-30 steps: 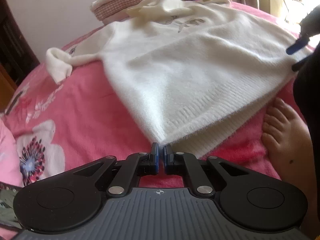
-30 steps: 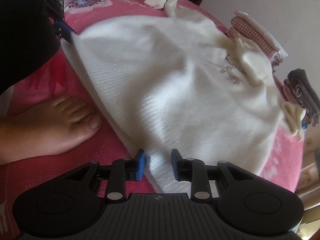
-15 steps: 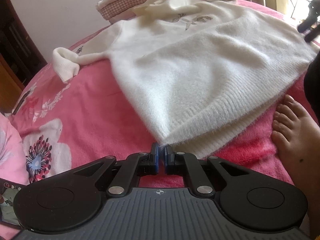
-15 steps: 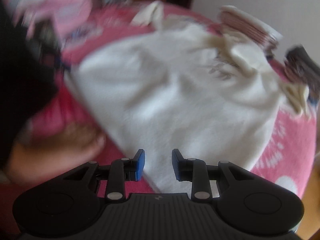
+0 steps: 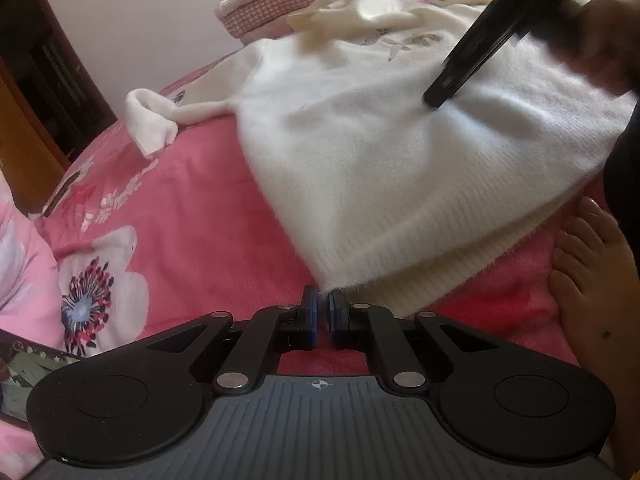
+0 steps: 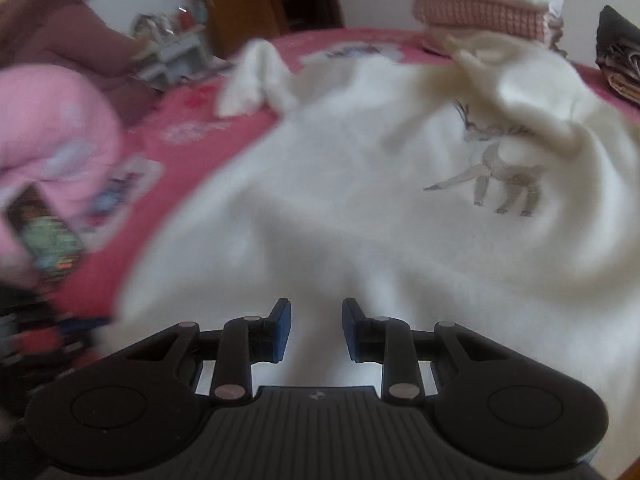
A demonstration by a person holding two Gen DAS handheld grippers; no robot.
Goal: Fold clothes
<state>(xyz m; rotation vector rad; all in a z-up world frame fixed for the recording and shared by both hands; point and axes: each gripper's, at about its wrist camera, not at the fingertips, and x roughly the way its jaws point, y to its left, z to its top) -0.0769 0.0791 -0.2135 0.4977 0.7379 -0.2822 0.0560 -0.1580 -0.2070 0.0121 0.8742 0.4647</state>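
sweater (image 5: 400, 152) lies spread on the pink bedspread (image 5: 180, 220) ahead of my left gripper (image 5: 323, 314), which pinches its hem corner; my right gripper (image 6: 316, 326), jaws just narrowing but parted, hovers above its middle.

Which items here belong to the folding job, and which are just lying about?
In the job:
- white sweater
- left hand-held gripper, shut at its hem corner
- right hand-held gripper, open over it

Lying about:
- pink checked folded stack
- dark folded pile
- phone

Left gripper (image 5: 322, 312) pinches the white sweater's (image 5: 400, 160) hem corner on the pink bedspread (image 5: 180, 220).
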